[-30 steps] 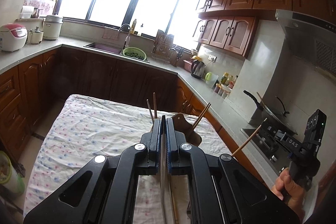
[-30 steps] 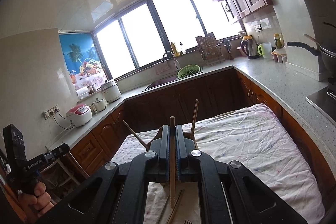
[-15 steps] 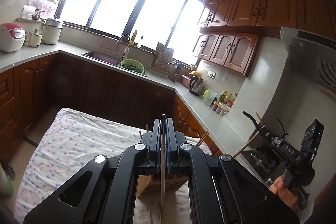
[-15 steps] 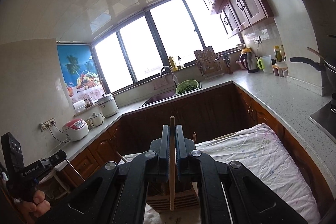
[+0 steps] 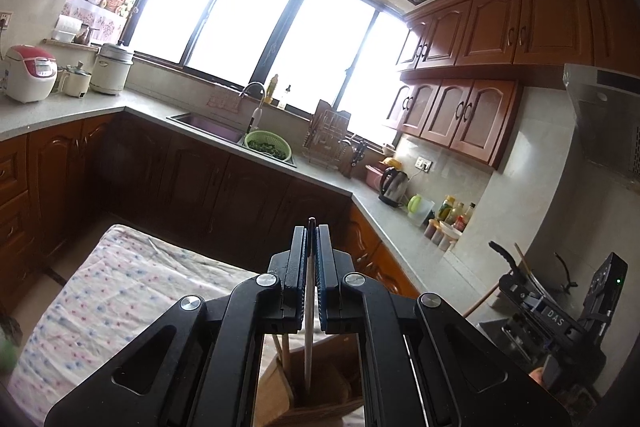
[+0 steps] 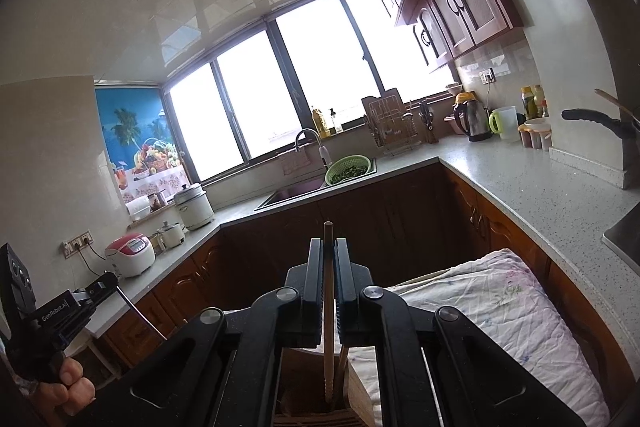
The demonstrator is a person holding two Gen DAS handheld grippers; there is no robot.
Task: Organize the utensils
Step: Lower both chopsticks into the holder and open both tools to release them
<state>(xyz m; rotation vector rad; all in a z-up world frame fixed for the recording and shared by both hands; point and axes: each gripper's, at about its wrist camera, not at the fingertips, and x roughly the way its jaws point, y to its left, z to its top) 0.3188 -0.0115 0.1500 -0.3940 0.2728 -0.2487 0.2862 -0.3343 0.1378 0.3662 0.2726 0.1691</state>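
Utensils were being lowered into the wooden holder (image 5: pixel 316 395) on the cloth-covered table (image 5: pixel 120 299). The left gripper (image 5: pixel 311 259) was clamped on a thin pale utensil (image 5: pixel 308 339), its lower end already inside the holder. The right gripper (image 6: pixel 329 275) was clenched on a wooden chopstick (image 6: pixel 329 339), its tip likewise within the holder's opening. Recommended practice: keep each shaft upright, descend until the tip seats, then release one gripper at a time, avoiding the sticks already standing inside.

tools: 2 (image 5: pixel 311 239) (image 6: pixel 329 259) | wooden holder: 1 (image 5: pixel 320 393) | kettle: 1 (image 5: pixel 394 185)
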